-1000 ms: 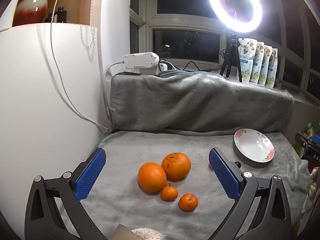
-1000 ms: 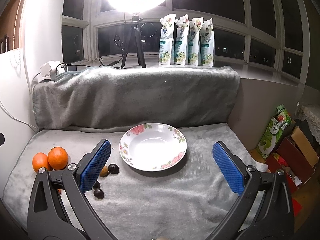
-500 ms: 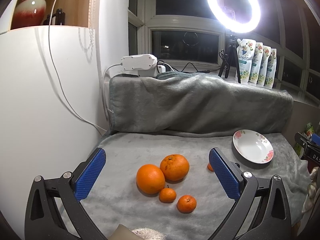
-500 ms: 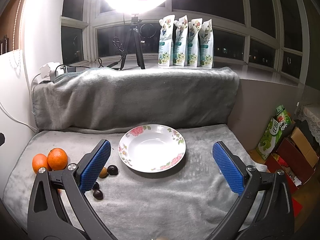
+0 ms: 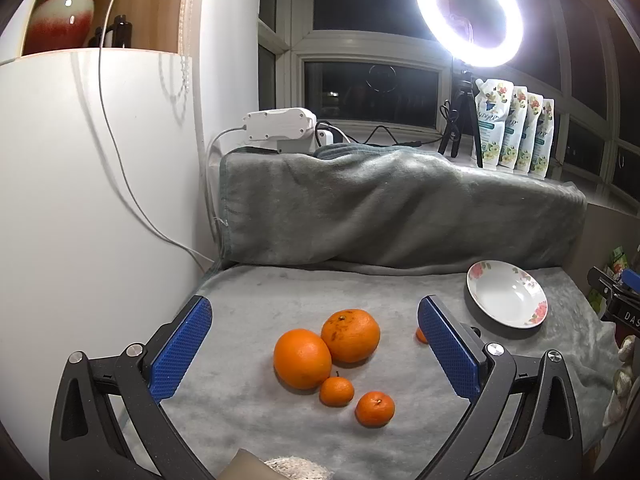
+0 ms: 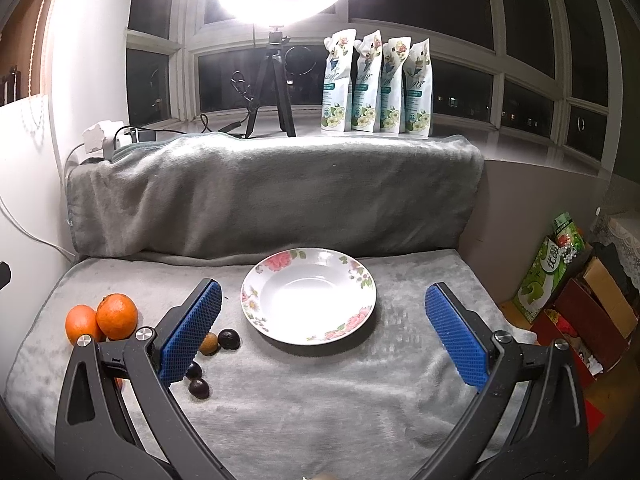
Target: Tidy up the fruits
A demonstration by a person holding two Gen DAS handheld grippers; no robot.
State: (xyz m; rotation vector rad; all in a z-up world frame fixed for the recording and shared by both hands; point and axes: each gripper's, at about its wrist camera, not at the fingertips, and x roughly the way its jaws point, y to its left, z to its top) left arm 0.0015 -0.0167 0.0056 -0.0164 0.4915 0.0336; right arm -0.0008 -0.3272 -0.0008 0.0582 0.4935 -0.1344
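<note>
Two big oranges (image 5: 326,346) and two small ones lie between the wide-open, empty left gripper's (image 5: 314,346) fingers, while the equally spread, empty right gripper (image 6: 322,334) frames the floral plate (image 6: 308,295).

White letters "DAS" on black device (image 5: 624,314) far right of left claw (image 5: 316,344). Pouches (image 6: 376,88) beyond right claw (image 6: 324,336) carry script branding, unreadable. Green box (image 6: 548,272) right of it: characters, illegible.
</note>
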